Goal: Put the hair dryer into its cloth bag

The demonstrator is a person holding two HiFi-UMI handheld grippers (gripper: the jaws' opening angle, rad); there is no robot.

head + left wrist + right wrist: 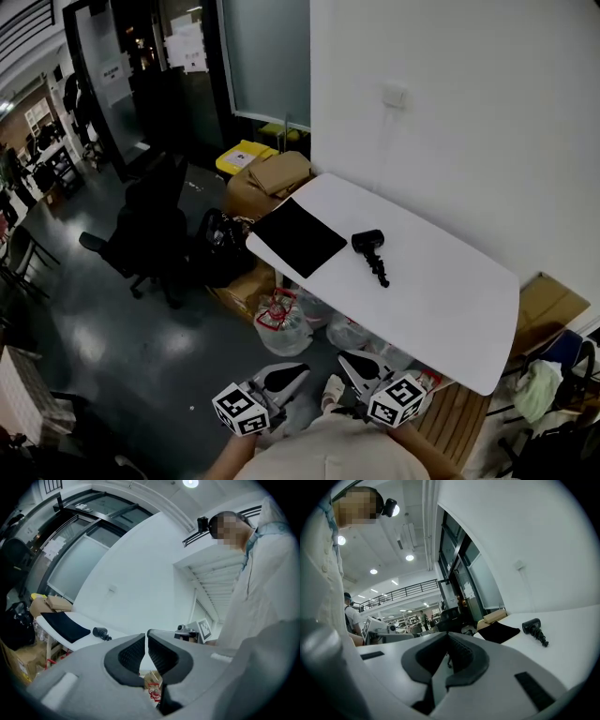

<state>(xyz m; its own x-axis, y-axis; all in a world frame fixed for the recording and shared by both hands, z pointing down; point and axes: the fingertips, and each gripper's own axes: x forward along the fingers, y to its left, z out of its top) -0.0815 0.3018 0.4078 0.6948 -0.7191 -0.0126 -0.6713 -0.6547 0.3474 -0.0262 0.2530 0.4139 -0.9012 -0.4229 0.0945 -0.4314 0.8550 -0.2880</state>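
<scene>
You are only approaching the worktop (pixel 450 300), left gripper (pixel 298 372) and right gripper (pixel 344 360) empty with fingers pressed together; next, open one around the hair dryer (pixel 368 242) beside the cloth bag (pixel 299 236).

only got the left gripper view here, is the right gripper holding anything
observer: No. In the right gripper view, the right gripper has its fingers together with nothing between them.
operator: are both grippers at the table yet
observer: Not yet. In the head view, the left gripper and the right gripper are both short of the table's near edge, close to the person.
operator: anything trailing off the dryer
observer: Yes. What looks like the hair dryer's bundled cord lies toward the near edge. It is clear of the cloth bag.
</scene>
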